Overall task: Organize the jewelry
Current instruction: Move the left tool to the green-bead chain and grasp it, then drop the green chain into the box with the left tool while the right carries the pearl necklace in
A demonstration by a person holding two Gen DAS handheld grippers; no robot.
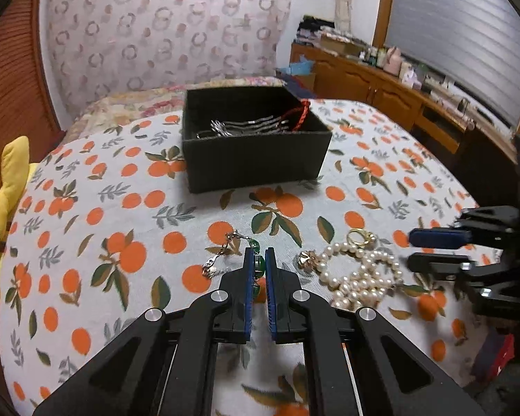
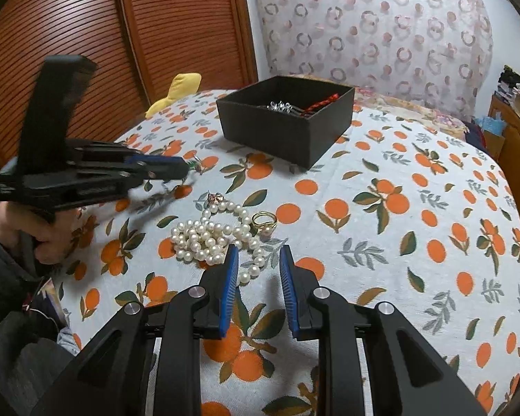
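My left gripper [image 1: 259, 254] is shut on a green-stone bracelet [image 1: 259, 264]; its silver chain [image 1: 222, 253] trails left on the orange-print cloth. To the right lies a heap of pearls [image 1: 358, 272] with a gold ring [image 1: 358, 236] and a small gold flower piece [image 1: 306, 259]. My right gripper [image 2: 259, 254] hangs open just before the pearl necklace [image 2: 213, 234], nothing pressed between its pads. Its blue-tipped fingers [image 1: 436, 237] show at the right in the left wrist view. A black box [image 1: 253, 142] farther back holds silver hairpins [image 1: 246, 126] and a red cord [image 1: 303, 114].
A yellow plush toy [image 1: 8, 187] lies at the bed's left edge. A hand [image 2: 34, 232] grips the left tool's handle. Wooden cabinets [image 1: 381, 83] with clutter run along the right wall; slatted wooden doors [image 2: 86, 34] stand left. A patterned curtain hangs behind the box.
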